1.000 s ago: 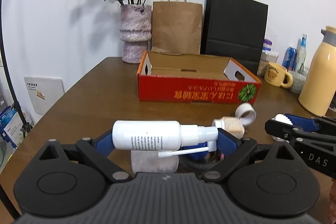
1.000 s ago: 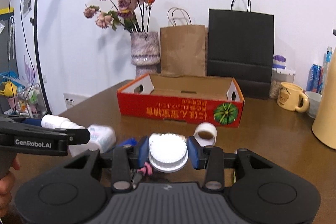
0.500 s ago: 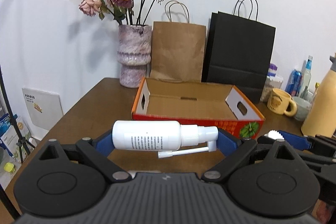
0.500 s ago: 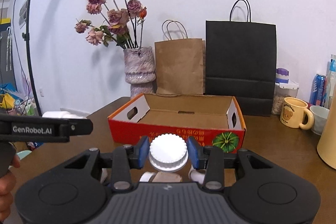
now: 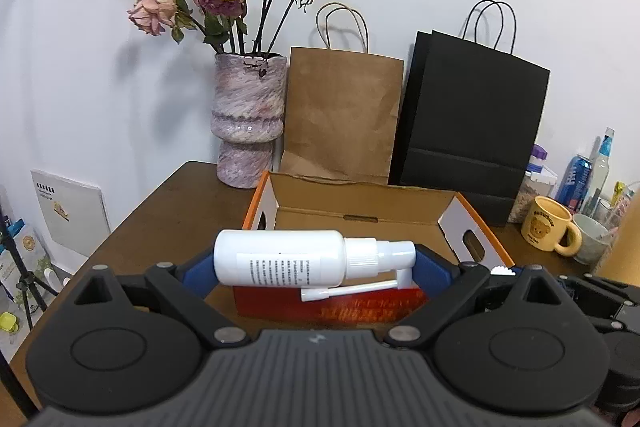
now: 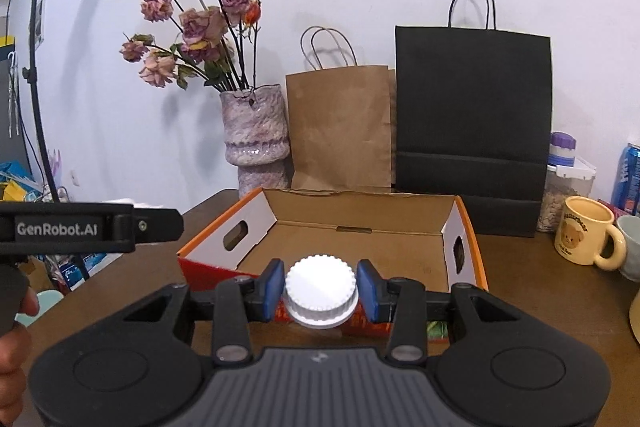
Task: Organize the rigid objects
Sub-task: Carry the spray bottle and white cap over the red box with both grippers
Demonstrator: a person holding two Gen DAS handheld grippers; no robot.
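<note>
My left gripper (image 5: 312, 263) is shut on a white spray bottle (image 5: 280, 263) that lies crosswise between the blue pads, its thin nozzle folded below. The bottle hangs just in front of the near wall of an open red cardboard box (image 5: 360, 219). In the right wrist view my right gripper (image 6: 320, 287) is shut on a white ribbed jar lid (image 6: 320, 289), held above the near edge of the same box (image 6: 360, 239). The box floor looks bare. The left gripper's side (image 6: 80, 229) shows at the left of that view.
Behind the box stand a vase of dried roses (image 5: 248, 123), a brown paper bag (image 5: 340, 115) and a black paper bag (image 5: 472, 111). A yellow mug (image 6: 588, 237), jars and cans crowd the right. A hand (image 6: 12, 339) shows at lower left.
Both grippers have moved forward and up toward the box with their objects. The loose items on the table in front have dropped out of sight below.
</note>
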